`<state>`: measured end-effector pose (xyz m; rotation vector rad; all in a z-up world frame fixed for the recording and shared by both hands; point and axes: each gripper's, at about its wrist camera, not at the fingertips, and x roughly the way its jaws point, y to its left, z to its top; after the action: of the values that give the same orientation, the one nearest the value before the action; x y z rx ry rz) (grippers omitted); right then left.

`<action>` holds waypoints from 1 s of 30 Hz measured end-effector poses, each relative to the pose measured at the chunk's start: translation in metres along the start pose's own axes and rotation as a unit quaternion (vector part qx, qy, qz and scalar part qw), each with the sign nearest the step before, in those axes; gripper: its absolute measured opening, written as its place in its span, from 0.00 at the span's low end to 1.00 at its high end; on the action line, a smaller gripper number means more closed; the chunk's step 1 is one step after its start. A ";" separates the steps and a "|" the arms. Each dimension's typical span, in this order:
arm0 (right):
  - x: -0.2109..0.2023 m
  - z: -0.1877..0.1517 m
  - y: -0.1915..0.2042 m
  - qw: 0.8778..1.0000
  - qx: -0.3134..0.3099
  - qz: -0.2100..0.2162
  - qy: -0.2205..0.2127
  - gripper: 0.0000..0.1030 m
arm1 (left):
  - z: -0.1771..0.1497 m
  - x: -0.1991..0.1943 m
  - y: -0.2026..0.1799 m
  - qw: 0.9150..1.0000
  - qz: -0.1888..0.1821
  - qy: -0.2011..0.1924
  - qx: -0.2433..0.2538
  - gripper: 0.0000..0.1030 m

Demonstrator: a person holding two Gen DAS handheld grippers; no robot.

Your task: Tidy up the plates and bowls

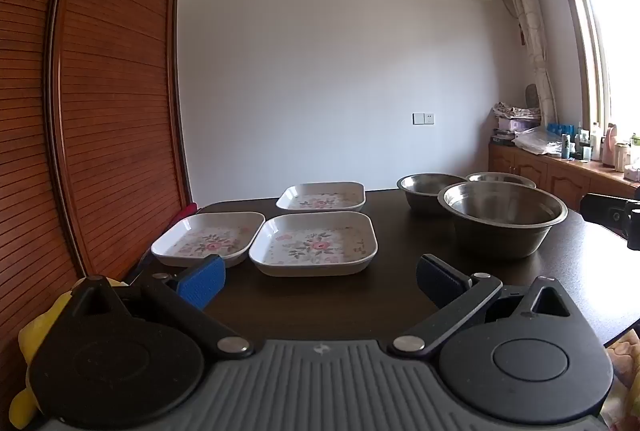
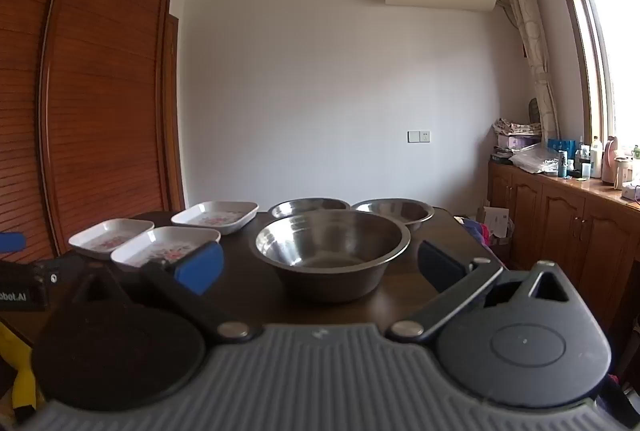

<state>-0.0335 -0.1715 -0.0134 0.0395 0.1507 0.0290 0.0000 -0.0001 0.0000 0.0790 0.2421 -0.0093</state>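
Over the near table edge, left gripper (image 1: pixel 320 277): held low and level, aimed across the dark table (image 1: pixel 400 295) toward the far wall; blue pads spread wide, nothing between them.
Left gripper's nearest thing: front floral plate (image 1: pixel 314 243), straight ahead between the two fingers' lines, apart from both pads.
Right gripper (image 2: pixel 320 267): also low and level, facing the same way, fingers wide apart and empty; its left pad overlaps the front plate's corner in the right wrist view, though contact cannot be told.
Right gripper's nearest thing: large steel bowl (image 2: pixel 332 251), dead ahead, mouth up, close to the fingertips but not touching.
Plates: three square-ish white dishes with flower print, all flat and face up on the table's left half; left floral plate (image 1: pixel 208 238) sits just beside the front one, edges nearly touching; far floral plate (image 1: pixel 322 195) lies behind them, apart. No clear long axis; sides run roughly square to the table edge.
Bowls: two more steel bowls, middle bowl (image 1: pixel 430 189) and back bowl (image 1: pixel 500 178), upright behind the large one on the right half, rims close together.
Surroundings: slatted wooden wardrobe (image 1: pixel 100 111) at left.
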 end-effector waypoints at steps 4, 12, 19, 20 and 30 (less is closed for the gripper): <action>0.000 0.000 0.000 1.000 0.002 0.001 0.001 1.00 | 0.000 0.000 0.000 1.000 0.000 -0.001 0.000 1.00; 0.000 0.001 0.000 1.000 0.002 0.001 -0.001 1.00 | 0.000 0.000 0.000 1.000 0.000 -0.002 0.000 1.00; 0.001 -0.001 -0.001 1.000 0.003 0.001 -0.002 1.00 | 0.000 0.000 0.000 1.000 0.001 -0.001 0.000 1.00; 0.001 -0.001 -0.001 1.000 0.002 0.001 -0.003 1.00 | 0.000 0.000 0.000 1.000 0.001 0.000 0.001 1.00; -0.004 0.003 -0.002 1.000 0.001 0.000 -0.006 1.00 | 0.002 0.000 0.003 1.000 0.003 0.000 0.000 1.00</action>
<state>-0.0364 -0.1737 -0.0097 0.0410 0.1390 0.0294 0.0004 0.0028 0.0022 0.0790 0.2429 -0.0039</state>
